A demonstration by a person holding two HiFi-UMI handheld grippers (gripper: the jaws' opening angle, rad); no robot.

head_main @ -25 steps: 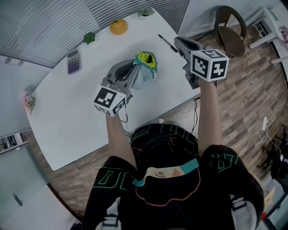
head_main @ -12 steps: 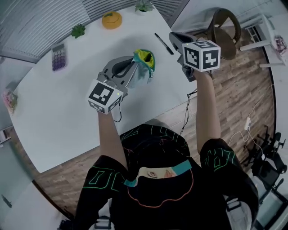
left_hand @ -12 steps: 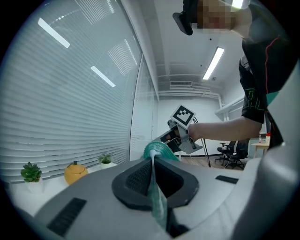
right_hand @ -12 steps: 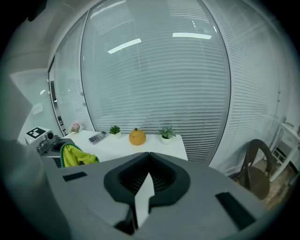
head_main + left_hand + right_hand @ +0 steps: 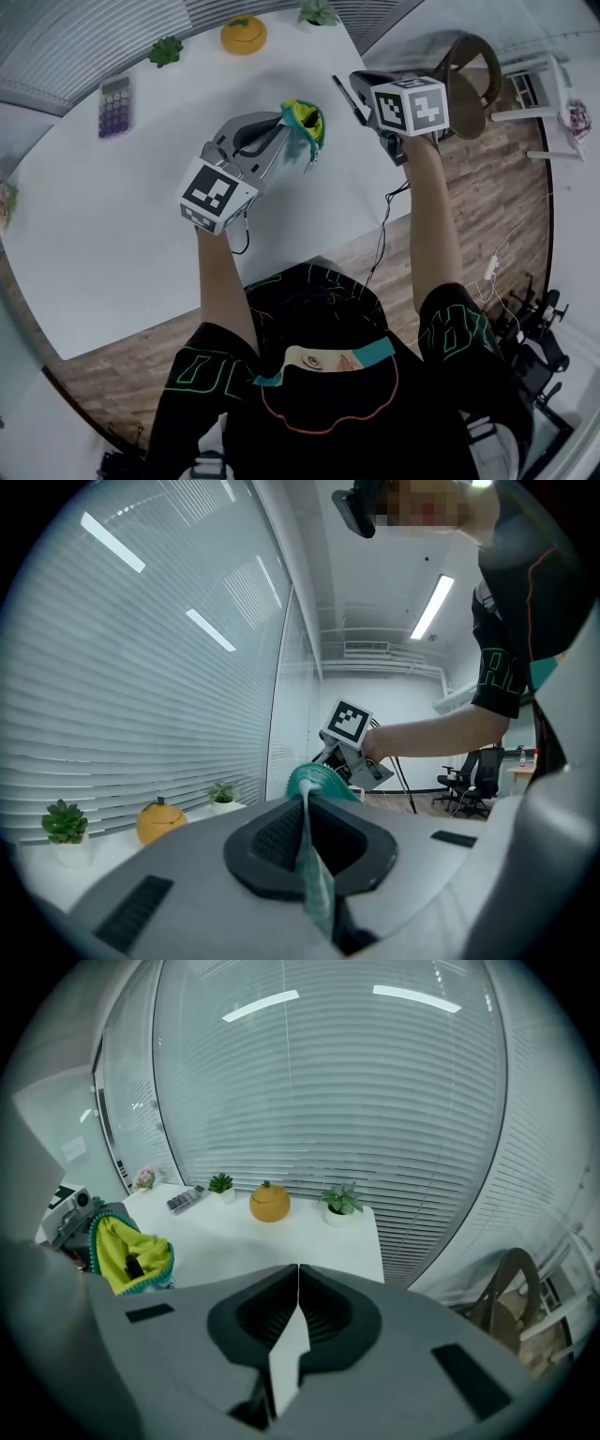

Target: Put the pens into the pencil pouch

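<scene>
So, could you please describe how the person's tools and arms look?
Both the left tool and right tool are grey plastic shells with black ribbed pads, each carrying a white cube printed with black square markers. A thin black cable loops behind the left one. The person wears a black short-sleeved shirt with green lettering.

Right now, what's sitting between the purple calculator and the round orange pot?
A small green plant sits between the calculator and the orange pot. The head view shows it best.
</scene>
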